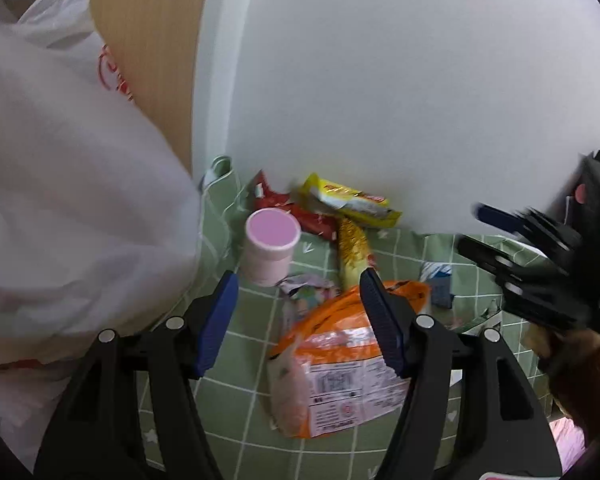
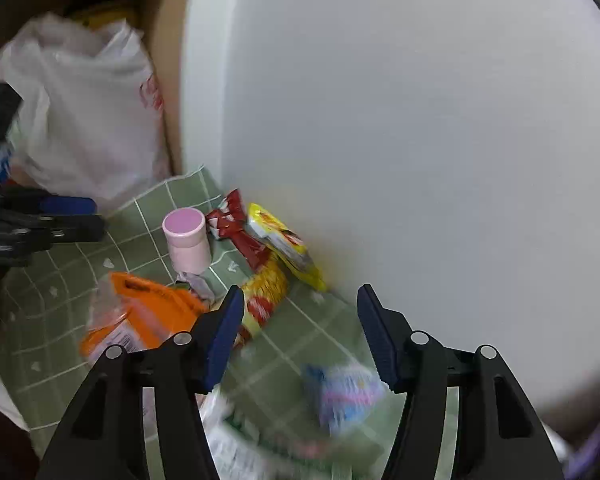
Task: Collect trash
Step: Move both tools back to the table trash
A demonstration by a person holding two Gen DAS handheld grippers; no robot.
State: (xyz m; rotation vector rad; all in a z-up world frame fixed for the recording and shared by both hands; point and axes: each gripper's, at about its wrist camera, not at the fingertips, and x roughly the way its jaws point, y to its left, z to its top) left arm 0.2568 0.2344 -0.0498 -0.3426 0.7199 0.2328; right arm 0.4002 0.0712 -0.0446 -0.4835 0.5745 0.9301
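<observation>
Trash lies on a green checked cloth (image 1: 476, 296). An orange-and-white packet (image 1: 340, 364) lies just beyond my open, empty left gripper (image 1: 300, 308); it also shows in the right wrist view (image 2: 148, 316). A pink cup (image 1: 270, 246) stands upright, with red (image 1: 296, 210), yellow (image 1: 352, 200) and gold (image 1: 350, 254) wrappers by the wall. A white plastic bag (image 1: 64, 184) hangs at the left. My right gripper (image 2: 300, 320) is open and empty above the cloth, near a blurred blue-and-white wrapper (image 2: 344, 392). In the left wrist view the right gripper (image 1: 516, 240) is at the right.
A white wall (image 1: 400, 80) bounds the cloth at the back. A brown cardboard box (image 1: 148, 48) stands behind the bag. A small blue carton (image 1: 440, 286) and crumpled paper (image 1: 304, 286) lie on the cloth. A white-green packet (image 2: 236, 436) lies under the right gripper.
</observation>
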